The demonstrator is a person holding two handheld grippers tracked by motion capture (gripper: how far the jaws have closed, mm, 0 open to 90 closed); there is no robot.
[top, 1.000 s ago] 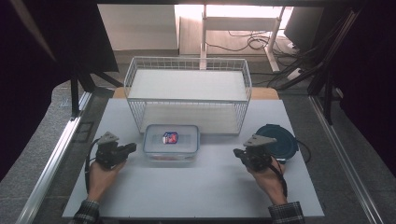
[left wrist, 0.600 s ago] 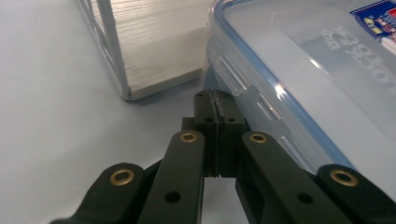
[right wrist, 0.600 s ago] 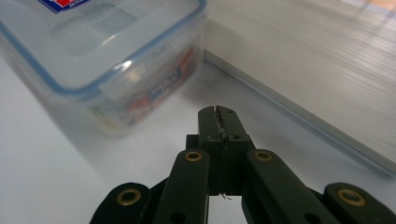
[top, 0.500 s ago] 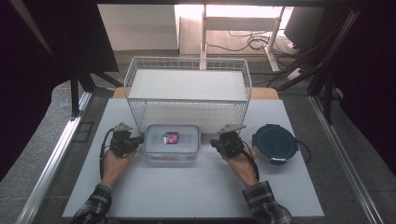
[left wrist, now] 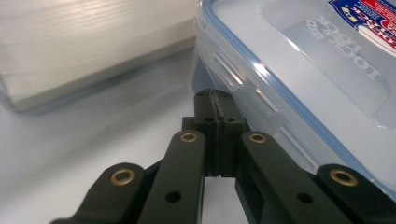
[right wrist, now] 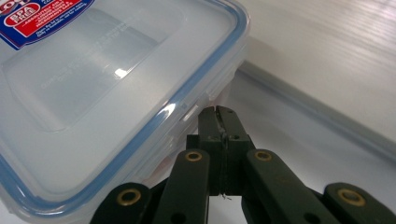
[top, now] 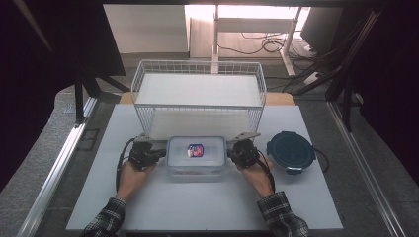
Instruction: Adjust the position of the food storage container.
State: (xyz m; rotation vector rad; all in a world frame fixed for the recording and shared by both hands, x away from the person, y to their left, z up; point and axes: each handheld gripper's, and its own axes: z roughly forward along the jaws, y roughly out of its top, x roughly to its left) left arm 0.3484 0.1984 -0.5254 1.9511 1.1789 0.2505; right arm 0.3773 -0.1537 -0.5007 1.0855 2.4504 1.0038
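the clear lock-lid food container (top: 196, 157) is being flanked mid-bench, just in front of the wire basket (top: 197, 89), w/ its long axis lying hand to hand. left gripper (top: 157, 154) & right gripper (top: 235, 154), both jaws pressed together & empty, are being held at its short ends, equally near.

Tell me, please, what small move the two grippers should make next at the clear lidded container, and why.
Probably hook each shut tip under the side latch nearest it and lever the flap outward. The left gripper and the right gripper sit with jaws closed at opposite short sides of the clear container, right at its lid's edge, and the lid looks still seated, so unlatching seems the likely aim.
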